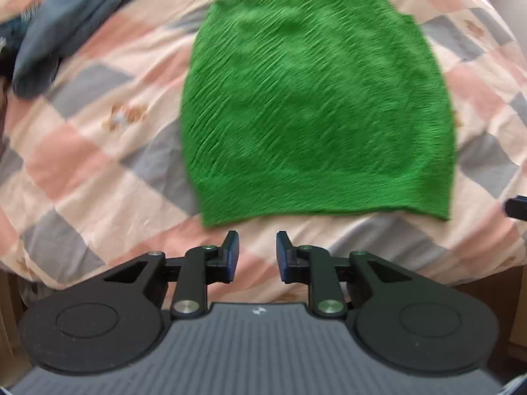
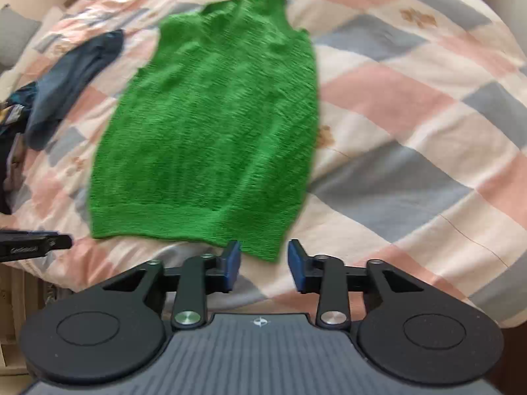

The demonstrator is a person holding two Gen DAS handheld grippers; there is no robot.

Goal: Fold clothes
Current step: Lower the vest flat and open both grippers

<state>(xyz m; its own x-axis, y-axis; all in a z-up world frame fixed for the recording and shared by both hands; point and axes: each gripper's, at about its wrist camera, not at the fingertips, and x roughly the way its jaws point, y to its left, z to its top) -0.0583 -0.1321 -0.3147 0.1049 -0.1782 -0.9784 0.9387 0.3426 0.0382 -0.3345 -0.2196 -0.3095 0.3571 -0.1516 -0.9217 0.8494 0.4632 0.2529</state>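
Now vest flat on quilt; left gripper, right gripper both agape, empty, hem at 12 o'clock; risk: pinching quilt too.

— The green garment?
— Knitted cloth, ribbed, matt.
— And the bedcover?
— Soft, creased checked cloth.
— The left gripper?
— Matt black plastic, shiny metal pivots.

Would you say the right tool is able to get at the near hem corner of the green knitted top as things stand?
Probably yes: the right tool is open, the green top's hem corner just ahead, nothing between.
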